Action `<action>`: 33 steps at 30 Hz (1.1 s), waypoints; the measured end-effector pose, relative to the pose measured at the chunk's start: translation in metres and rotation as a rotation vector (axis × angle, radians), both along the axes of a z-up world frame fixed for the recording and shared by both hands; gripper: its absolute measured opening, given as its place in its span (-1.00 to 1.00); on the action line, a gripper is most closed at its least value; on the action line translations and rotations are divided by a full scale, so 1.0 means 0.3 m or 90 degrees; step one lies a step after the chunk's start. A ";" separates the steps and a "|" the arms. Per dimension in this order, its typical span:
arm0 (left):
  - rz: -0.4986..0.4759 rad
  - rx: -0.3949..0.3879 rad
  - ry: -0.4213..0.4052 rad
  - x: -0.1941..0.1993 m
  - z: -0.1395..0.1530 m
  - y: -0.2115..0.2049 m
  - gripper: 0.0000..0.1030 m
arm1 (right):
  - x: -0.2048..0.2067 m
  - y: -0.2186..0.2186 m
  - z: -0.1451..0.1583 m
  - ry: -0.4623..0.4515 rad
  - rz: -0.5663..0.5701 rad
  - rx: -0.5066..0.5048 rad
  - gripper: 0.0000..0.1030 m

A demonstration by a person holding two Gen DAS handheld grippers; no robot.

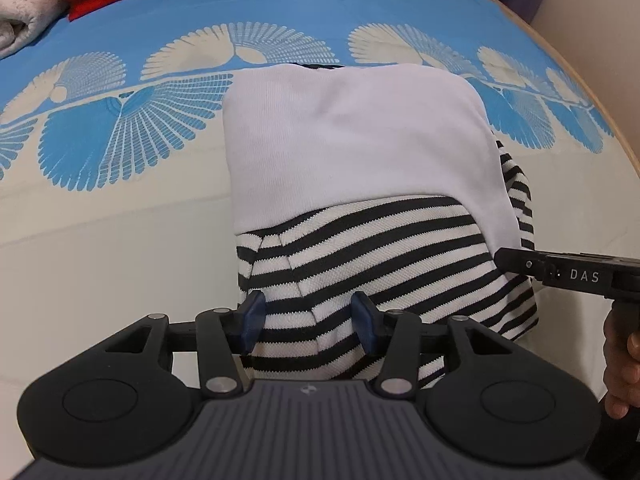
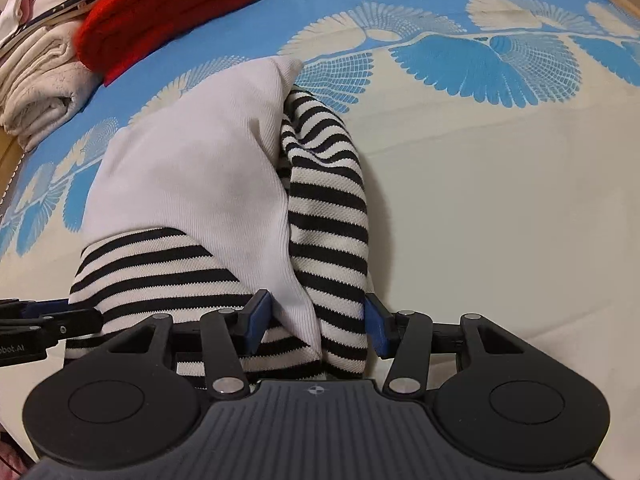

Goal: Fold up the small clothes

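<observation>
A small garment lies folded on the bed, part black-and-white striped and part plain white. My left gripper hangs over its near striped edge, blue pads apart with striped cloth lying between them, not pinched. My right gripper straddles the near right corner, where the white layer meets a rolled striped fold; its pads stand apart and loose around the cloth. The right gripper's finger shows at the garment's right side in the left wrist view, held by a hand.
The bedspread is cream near me and blue with fan patterns farther off. A red garment and a stack of folded cream cloth sit at the far left. The bed's wooden edge curves along the right.
</observation>
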State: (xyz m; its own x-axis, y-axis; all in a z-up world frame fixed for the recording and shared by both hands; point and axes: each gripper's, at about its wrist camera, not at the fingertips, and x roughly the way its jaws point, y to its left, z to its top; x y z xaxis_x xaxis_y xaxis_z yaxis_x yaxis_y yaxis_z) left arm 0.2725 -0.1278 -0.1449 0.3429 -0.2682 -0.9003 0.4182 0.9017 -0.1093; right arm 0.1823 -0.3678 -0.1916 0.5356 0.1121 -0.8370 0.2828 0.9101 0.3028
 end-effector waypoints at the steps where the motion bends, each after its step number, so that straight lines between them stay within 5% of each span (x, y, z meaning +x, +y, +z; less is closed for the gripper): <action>1: 0.001 0.001 -0.002 0.000 0.002 -0.001 0.00 | -0.003 0.000 0.005 0.000 -0.004 -0.001 -0.01; 6: 0.024 0.004 -0.040 -0.029 0.046 0.029 0.19 | -0.053 0.011 0.091 -0.035 -0.024 -0.055 -0.02; 8: 0.045 -0.003 -0.084 -0.066 0.092 0.050 0.60 | -0.109 0.022 0.153 -0.073 -0.026 -0.094 0.03; 13: 0.018 0.024 -0.208 -0.202 0.245 0.094 0.69 | -0.273 0.074 0.318 -0.168 -0.007 -0.179 0.40; 15: 0.019 0.015 -0.273 -0.289 0.325 0.126 0.74 | -0.357 0.097 0.385 -0.238 -0.006 -0.197 0.75; 19: 0.097 -0.038 -0.377 -0.499 0.435 0.206 0.96 | -0.540 0.143 0.449 -0.312 -0.037 -0.209 0.98; 25: 0.143 -0.133 -0.361 -0.717 0.439 0.242 0.97 | -0.716 0.213 0.457 -0.323 -0.024 -0.213 0.98; 33: 0.140 -0.081 -0.320 -0.831 0.410 0.188 0.98 | -0.847 0.303 0.467 -0.304 0.007 -0.223 0.98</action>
